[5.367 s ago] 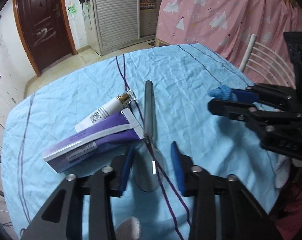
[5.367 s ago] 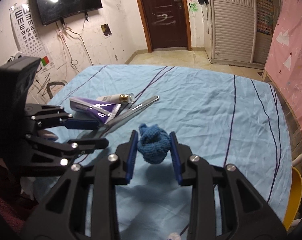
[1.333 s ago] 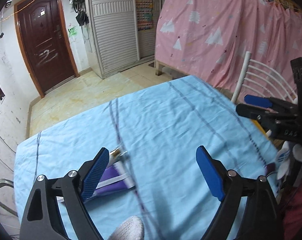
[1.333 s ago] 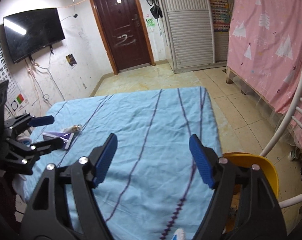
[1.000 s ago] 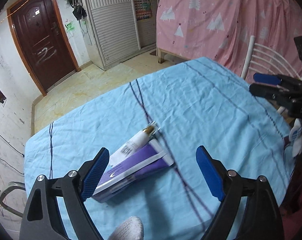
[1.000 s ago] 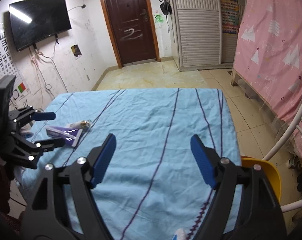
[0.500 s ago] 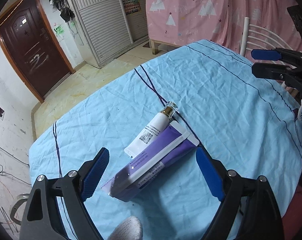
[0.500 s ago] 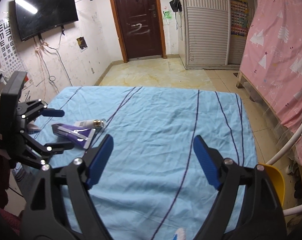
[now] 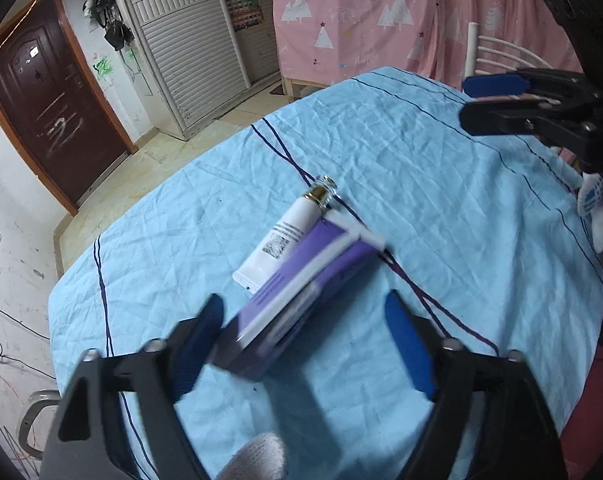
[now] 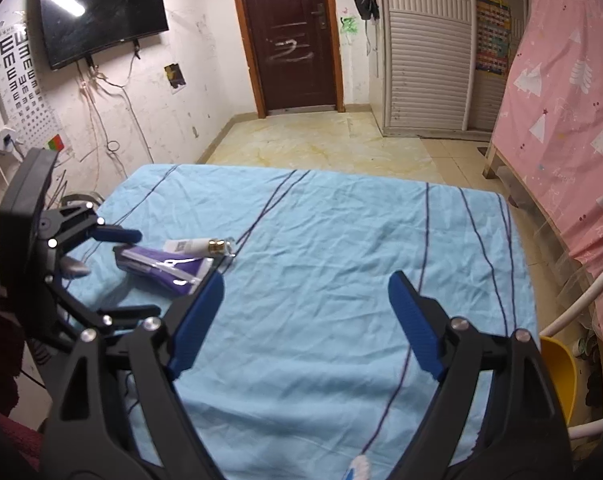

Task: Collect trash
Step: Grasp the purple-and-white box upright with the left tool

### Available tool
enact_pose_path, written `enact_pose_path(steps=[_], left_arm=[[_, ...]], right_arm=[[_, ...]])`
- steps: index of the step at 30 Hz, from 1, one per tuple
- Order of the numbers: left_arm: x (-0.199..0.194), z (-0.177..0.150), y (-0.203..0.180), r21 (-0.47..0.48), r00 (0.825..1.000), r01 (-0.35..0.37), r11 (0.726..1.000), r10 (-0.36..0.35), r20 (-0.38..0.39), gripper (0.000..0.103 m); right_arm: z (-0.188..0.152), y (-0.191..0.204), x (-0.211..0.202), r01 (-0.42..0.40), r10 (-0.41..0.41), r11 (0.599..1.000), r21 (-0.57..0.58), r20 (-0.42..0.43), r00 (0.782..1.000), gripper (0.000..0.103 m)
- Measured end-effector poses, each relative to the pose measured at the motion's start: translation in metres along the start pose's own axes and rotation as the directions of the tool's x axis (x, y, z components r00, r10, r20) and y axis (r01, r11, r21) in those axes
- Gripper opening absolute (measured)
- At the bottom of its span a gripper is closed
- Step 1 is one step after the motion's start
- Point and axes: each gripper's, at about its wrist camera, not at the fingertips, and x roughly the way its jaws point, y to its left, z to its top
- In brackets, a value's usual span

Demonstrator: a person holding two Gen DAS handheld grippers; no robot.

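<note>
Trash: purple box [image 9: 301,300] and white tube [image 9: 285,236] lying side by side, touching, on the blue tablecloth [image 9: 441,184], neither yet collected. Left gripper [image 9: 305,344] over the box's near end, jaws closing, box between the pads but apparently not yet pressed. Right gripper [image 10: 305,324] well apart, empty, jaws opening. Likely both pieces left to pick up.

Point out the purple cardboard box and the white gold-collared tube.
Purple cardboard box [image 9: 301,296], left wrist view, on its top face.
White plastic tube with gold collar [image 9: 287,236], left wrist view, on its printed body.
</note>
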Motion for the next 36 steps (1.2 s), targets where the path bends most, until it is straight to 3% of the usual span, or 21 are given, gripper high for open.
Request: enact_pose_path(steps=[6,12,21,28,31,36], left_arm=[[-0.004,-0.010,-0.006,-0.022,1.000,0.022,1.000,-0.022,0.001,0.023],[-0.013,-0.018,-0.006,-0.055,0.998,0.028,0.998,-0.026,0.051,0.011],[-0.038,-0.041,0.009,-0.159,0.993,0.046,0.986,-0.027,0.119,0.005],[-0.075,-0.060,0.030,-0.268,0.981,0.039,0.963,0.014,0.194,0.005],[-0.088,-0.065,0.038,-0.307,0.976,0.030,0.951,0.038,0.214,0.005],[-0.102,-0.076,0.046,-0.357,0.970,0.021,0.934,0.067,0.233,0.005]], right_arm=[[0.003,0.013,0.007,-0.021,0.021,0.999,-0.027,-0.011,1.000,0.083],[0.007,0.025,0.013,-0.038,0.036,0.998,-0.051,-0.022,0.999,0.084],[0.017,0.039,0.028,-0.084,0.082,0.995,-0.055,-0.038,0.996,0.084],[0.025,0.066,0.051,-0.124,0.110,0.957,-0.262,-0.069,0.992,0.084],[0.025,0.079,0.068,-0.156,0.113,0.927,-0.341,-0.144,0.983,0.084],[0.025,0.096,0.090,-0.162,0.082,0.888,-0.431,-0.200,0.976,0.075]])
